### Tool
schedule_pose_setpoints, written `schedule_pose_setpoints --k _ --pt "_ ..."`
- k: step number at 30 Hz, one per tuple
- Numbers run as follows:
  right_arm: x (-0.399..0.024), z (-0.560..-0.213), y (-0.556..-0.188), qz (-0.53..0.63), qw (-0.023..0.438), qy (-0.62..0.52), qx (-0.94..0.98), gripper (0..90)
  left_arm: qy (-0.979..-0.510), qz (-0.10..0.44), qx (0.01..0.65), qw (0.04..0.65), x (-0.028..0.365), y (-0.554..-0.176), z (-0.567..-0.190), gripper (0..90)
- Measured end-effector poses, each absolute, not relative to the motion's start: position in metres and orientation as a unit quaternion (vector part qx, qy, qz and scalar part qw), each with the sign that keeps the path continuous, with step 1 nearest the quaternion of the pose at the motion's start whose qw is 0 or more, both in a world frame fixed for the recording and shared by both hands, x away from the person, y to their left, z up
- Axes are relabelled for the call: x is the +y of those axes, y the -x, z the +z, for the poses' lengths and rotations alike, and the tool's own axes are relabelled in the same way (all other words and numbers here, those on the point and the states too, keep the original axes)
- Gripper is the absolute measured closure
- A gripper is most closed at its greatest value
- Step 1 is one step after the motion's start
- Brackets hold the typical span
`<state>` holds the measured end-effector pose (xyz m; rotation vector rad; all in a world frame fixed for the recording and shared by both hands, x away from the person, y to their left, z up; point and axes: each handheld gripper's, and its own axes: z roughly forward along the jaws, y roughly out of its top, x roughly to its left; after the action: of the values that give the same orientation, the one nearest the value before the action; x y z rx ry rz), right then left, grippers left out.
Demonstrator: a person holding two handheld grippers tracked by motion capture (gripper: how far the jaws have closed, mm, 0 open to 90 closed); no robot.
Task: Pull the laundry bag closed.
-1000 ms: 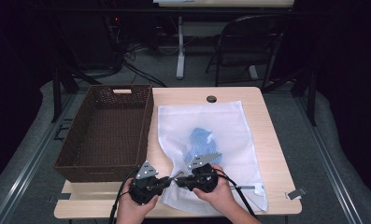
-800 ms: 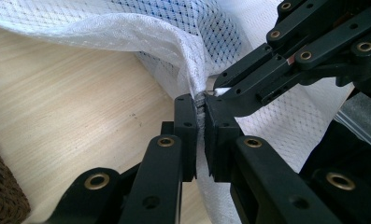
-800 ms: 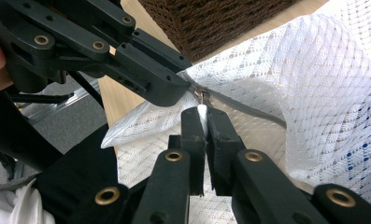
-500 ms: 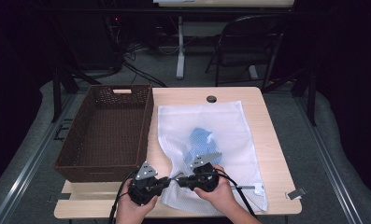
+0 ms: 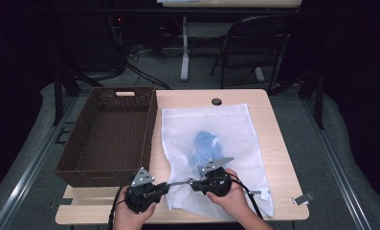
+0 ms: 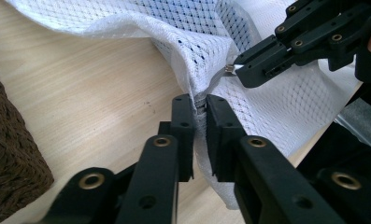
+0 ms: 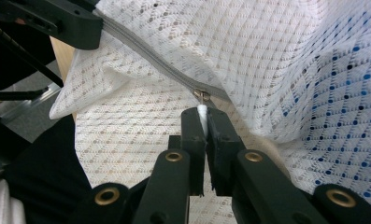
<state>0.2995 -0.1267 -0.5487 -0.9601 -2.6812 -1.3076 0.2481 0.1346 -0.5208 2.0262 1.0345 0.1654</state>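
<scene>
High view: white mesh bag (image 5: 211,153) lies flat on the wooden table (image 5: 278,158), right of an empty brown wicker basket (image 5: 108,139); a blue item (image 5: 206,146) shows through the mesh near mid-bag. Left gripper (image 5: 161,188) and right gripper (image 5: 192,182) meet at the bag's near-left edge, each held in a hand. Left gripper view: left gripper (image 6: 199,105) jaws pressed together on a bunched fold of mesh at the grey zipper's end; the right gripper's tip sits just above, at a small metal zipper part. Right gripper view: right gripper (image 7: 203,116) jaws closed, pinching a white pull tab (image 7: 202,112) attached to the zipper slider (image 7: 202,95) on the grey zipper (image 7: 150,51); blue dots show through the mesh at right.
</scene>
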Motion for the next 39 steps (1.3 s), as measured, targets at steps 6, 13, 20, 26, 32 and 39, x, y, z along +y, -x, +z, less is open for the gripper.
schedule_pose_setpoints --k 6,13,20,26,32,39 --pt "-0.126 -0.548 -0.298 -0.418 0.004 0.306 -0.855 86.7 -0.798 0.043 0.42 0.43 0.13 -0.252 -0.53 62.2" --pt "-0.124 -0.547 -0.297 -0.42 0.005 0.301 -0.856 86.7 -0.792 0.037 0.426 0.436 0.123 -0.259 -0.535 53.5" --pt "-0.123 -0.547 -0.296 -0.423 0.006 0.299 -0.855 86.7 -0.792 0.031 0.426 0.436 0.114 -0.266 -0.538 52.7" --pt "-0.122 -0.547 -0.296 -0.425 0.005 0.299 -0.854 86.6 -0.801 0.038 0.421 0.424 0.106 -0.27 -0.542 55.7" --pt "-0.121 -0.547 -0.297 -0.426 0.006 0.3 -0.854 86.7 -0.804 0.044 0.417 0.421 0.102 -0.272 -0.542 62.8" --pt "-0.12 -0.547 -0.298 -0.428 0.011 0.307 -0.85 86.7 -0.807 0.054 0.41 0.422 0.099 -0.27 -0.538 74.4"
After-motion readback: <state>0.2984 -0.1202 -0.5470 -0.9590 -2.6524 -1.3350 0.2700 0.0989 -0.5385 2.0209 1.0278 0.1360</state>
